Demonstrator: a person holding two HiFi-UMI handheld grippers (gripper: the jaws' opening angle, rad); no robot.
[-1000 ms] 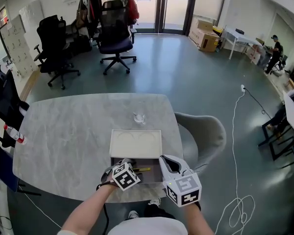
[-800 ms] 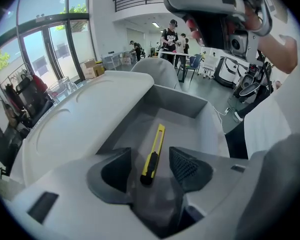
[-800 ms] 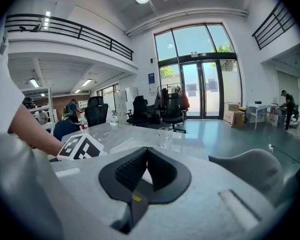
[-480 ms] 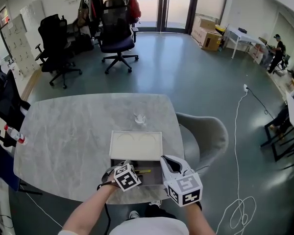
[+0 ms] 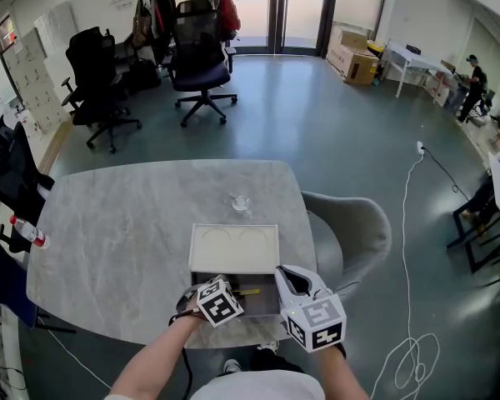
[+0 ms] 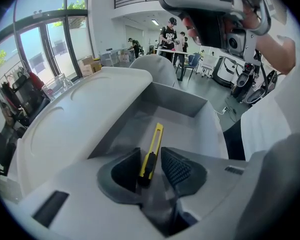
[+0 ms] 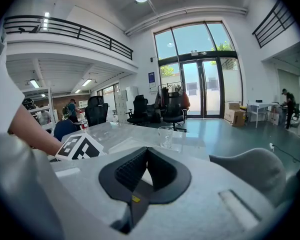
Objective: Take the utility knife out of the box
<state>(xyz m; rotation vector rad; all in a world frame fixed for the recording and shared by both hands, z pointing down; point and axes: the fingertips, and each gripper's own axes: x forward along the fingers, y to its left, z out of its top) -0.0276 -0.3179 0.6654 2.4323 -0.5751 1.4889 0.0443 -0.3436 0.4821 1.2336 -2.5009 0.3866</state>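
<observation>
A yellow utility knife (image 6: pixel 155 144) with a black slider lies on the floor of the open grey box (image 6: pixel 190 104), whose white lid (image 6: pixel 75 124) is swung back. My left gripper (image 6: pixel 151 165) reaches down into the box with its jaws closing. The knife's handle end sits between the pads, with a thin gap still showing on the right side. In the head view the knife (image 5: pixel 248 291) shows beside the left gripper (image 5: pixel 217 283). My right gripper (image 5: pixel 290 275) hovers at the box's right edge, its jaws together on nothing (image 7: pixel 146 168).
The box (image 5: pixel 271 305) stands near the front edge of the marble table (image 5: pixel 117 223). A drinking glass (image 5: pixel 240 201) stands behind the lid. A grey chair (image 5: pixel 350 223) is at the table's right, office chairs (image 5: pixel 196 57) stand further back.
The left and right grippers have kept their places over the box. Nothing else has visibly shifted.
</observation>
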